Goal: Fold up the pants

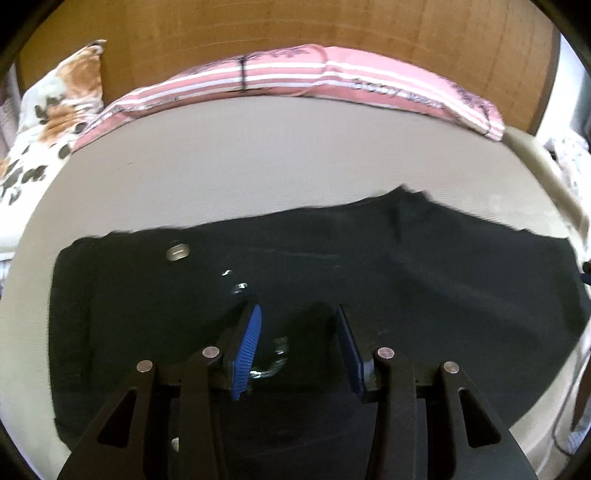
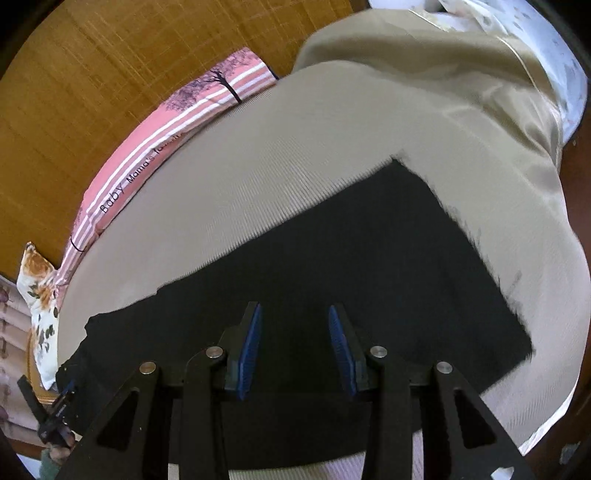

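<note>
Black denim, the pants [image 1: 295,266] lay spread flat across the beige bed [image 1: 258,162] in the left wrist view, running from the left side to the right edge, with a metal button [image 1: 178,252] and small rivets showing near the waistband end on the left. The left tongs [image 1: 301,332] hung above the dark cloth with their blue pads standing apart, and nothing sat pinched between them. Behind the pants, a pink striped pillow [image 1: 314,79] lay along the wooden headboard [image 1: 295,26], and a floral pillow [image 1: 59,110] sat at the far left. In the right wrist view, the pants [image 2: 369,258] lay on the bed [image 2: 295,147] as a broad dark panel with a squared corner pointing toward the far side and a frayed edge on the right. The right tongs [image 2: 295,332] hovered over the cloth with their blue pads apart and nothing gripped. The pink striped pillow [image 2: 166,147] ran along the wooden headboard [image 2: 92,92], and the left tongs [image 2: 55,410] showed small at the lower left.
</note>
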Available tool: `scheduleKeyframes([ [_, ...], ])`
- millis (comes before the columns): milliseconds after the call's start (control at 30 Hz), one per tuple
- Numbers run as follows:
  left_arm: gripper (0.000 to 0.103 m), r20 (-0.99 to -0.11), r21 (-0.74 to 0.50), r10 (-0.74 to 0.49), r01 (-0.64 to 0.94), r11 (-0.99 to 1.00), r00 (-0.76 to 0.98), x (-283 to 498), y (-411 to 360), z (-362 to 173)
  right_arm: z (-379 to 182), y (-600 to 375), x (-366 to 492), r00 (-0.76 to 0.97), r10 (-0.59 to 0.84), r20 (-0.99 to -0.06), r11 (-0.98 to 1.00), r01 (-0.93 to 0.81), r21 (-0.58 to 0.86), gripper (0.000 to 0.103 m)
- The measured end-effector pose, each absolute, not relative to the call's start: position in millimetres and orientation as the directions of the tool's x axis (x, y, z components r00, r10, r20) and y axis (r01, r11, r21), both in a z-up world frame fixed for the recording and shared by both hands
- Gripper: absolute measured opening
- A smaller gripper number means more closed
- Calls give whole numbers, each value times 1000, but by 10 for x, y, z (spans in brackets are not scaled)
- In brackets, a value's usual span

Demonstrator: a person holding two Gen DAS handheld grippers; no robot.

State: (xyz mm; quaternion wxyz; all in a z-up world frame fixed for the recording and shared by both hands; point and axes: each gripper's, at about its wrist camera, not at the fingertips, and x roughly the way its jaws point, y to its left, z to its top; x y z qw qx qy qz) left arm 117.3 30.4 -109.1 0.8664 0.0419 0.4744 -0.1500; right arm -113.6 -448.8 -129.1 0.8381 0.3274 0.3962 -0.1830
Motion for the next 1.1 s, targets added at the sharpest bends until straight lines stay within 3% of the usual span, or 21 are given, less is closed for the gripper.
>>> scheduleKeyframes([
  [200,43,-827,-29,-215,342,939,520,1090,359,-1157,-1397,-4368,-1306,610,-21,-792,700,575,424,36],
  [367,43,-823,-74,-255,349,934,507,1074,485,-1141,-1473,-4120,-1235,614,22,-789,736,524,428,36],
  [500,43,-821,-98,-277,355,930,499,1084,521,-1128,-1558,-4110,-1247,602,-12,-798,743,539,396,30],
  [633,44,-825,-20,-209,342,940,526,1026,408,-1015,-1470,-4244,-1456,639,-17,-769,693,561,452,36],
  [833,54,-785,-59,-310,433,899,537,826,78,-728,-1473,-4357,-1970,680,-8,-733,600,590,540,36],
  [1100,55,-790,-110,-440,608,786,427,655,-791,-661,-1763,-4620,-2420,723,-32,-690,437,631,641,34],
])
